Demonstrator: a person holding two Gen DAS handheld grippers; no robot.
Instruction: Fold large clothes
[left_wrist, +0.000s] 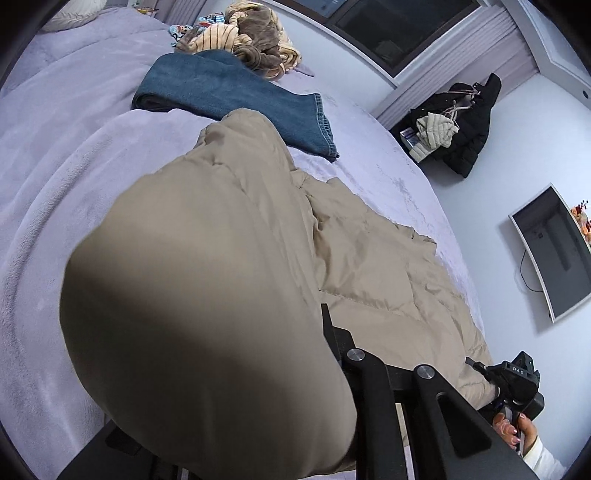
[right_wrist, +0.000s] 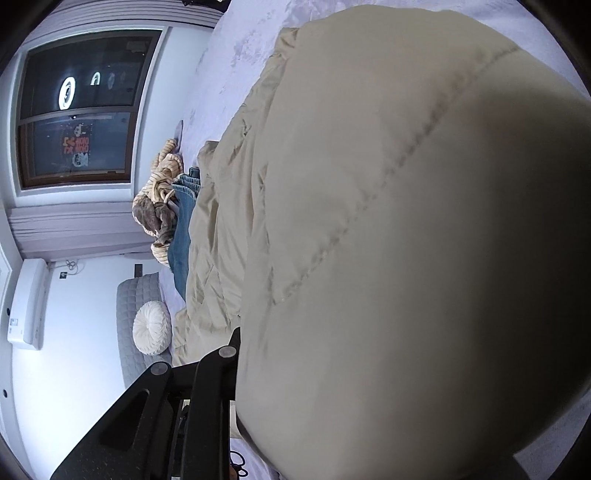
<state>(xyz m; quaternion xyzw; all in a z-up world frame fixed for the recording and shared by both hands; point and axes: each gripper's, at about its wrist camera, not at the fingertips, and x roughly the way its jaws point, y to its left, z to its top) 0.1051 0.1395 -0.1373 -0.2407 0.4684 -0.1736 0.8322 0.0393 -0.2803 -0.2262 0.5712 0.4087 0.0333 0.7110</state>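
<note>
A beige quilted puffer jacket (left_wrist: 369, 266) lies on the lavender bed (left_wrist: 74, 155). A puffy part of it (left_wrist: 207, 314) bulges right in front of the left wrist camera and covers my left gripper's fingertips; only one black finger (left_wrist: 328, 328) shows beside the fabric. In the right wrist view the jacket (right_wrist: 406, 240) fills most of the frame and hides my right gripper's tips; one finger (right_wrist: 232, 343) shows at its edge. My right gripper (left_wrist: 513, 380) also shows in the left wrist view at the jacket's far edge, held by a hand.
Folded blue jeans (left_wrist: 236, 92) and a heap of striped and brown clothes (left_wrist: 243, 33) lie further up the bed. A round white cushion (right_wrist: 151, 326), a window (right_wrist: 77, 110), a wall TV (left_wrist: 554, 251) and hanging black coats (left_wrist: 469, 125) surround the bed.
</note>
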